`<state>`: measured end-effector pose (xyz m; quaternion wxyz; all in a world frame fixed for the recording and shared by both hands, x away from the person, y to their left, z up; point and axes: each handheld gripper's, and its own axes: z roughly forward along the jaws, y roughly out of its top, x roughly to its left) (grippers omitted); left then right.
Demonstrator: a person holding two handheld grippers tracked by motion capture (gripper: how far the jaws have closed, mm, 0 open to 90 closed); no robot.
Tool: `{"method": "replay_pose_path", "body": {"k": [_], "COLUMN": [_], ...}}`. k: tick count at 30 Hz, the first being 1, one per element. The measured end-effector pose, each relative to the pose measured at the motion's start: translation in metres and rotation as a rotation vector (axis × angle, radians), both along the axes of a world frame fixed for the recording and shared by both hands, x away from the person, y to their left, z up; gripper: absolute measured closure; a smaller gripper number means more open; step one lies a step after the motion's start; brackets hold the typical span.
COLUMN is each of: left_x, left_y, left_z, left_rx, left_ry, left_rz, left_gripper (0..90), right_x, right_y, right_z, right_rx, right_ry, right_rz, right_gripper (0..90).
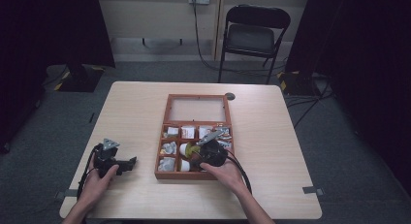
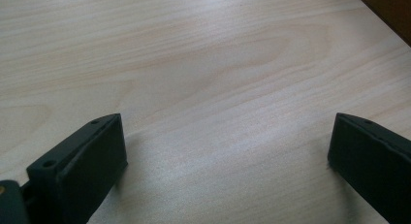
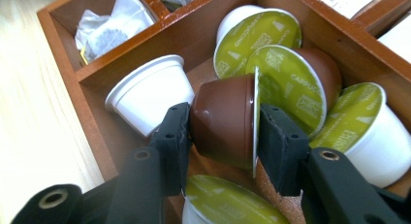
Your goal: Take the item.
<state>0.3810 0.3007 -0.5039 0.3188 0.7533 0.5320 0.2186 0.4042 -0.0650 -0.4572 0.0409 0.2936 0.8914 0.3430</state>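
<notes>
The left gripper (image 1: 130, 164) rests released on the counter (image 1: 271, 136), nothing between its jaws; the right gripper (image 3: 223, 132) is clenched on a brown coffee capsule (image 3: 224, 120), base and foil lid, inside a compartment of the wooden box (image 1: 167, 132); the grasp seems made; next comes a straight lift, clear of the neighbouring capsules (image 3: 286, 78).

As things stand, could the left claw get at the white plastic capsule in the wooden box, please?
Probably not yet: the left claw rests open on the light wooden table, apart from the wooden compartment box, and the right claw already occupies the white plastic capsule's compartment.
</notes>
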Motion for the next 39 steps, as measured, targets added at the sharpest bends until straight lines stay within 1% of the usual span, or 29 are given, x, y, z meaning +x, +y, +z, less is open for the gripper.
{"method": "replay_pose_path", "body": {"k": [1, 2, 6, 19, 21, 25, 28, 34, 39], "left_x": [0.000, 0.000, 0.000, 0.000, 0.000, 0.000, 0.000, 0.000, 0.000], "left_y": [0.000, 0.000, 0.000, 0.000, 0.000, 0.000, 0.000, 0.000, 0.000], "left_z": [0.000, 0.000, 0.000, 0.000, 0.000, 0.000, 0.000, 0.000, 0.000], "left_rx": [0.000, 0.000, 0.000, 0.000, 0.000, 0.000, 0.000, 0.000, -0.001], "left_ry": [0.000, 0.000, 0.000, 0.000, 0.000, 0.000, 0.000, 0.000, 0.000], "left_rz": [0.000, 0.000, 0.000, 0.000, 0.000, 0.000, 0.000, 0.000, -0.001], "left_gripper": [0.0, 0.0, 0.0, 0.0, 0.0, 0.0, 0.0, 0.0, 0.0], "right_x": [0.000, 0.001, 0.001, -0.001, -0.002, -0.002, -0.001, -0.002, -0.002], "right_y": [-0.001, -0.004, -0.006, -0.011, -0.014, -0.017, -0.021, -0.024, -0.029], "right_z": [0.001, 0.002, 0.004, 0.010, 0.013, 0.016, 0.019, 0.024, 0.029], "right_rx": [0.004, 0.025, 0.041, 0.077, 0.093, 0.107, 0.118, 0.131, 0.141], "right_ry": [0.002, 0.002, 0.006, -0.017, -0.027, -0.038, -0.037, -0.045, -0.062], "right_rz": [-0.005, -0.010, -0.018, -0.016, -0.021, -0.035, -0.045, -0.054, -0.068], "right_gripper": [56.9, 57.0, 57.0, 56.9, 57.0, 57.0, 57.0, 56.9, 57.0]}}
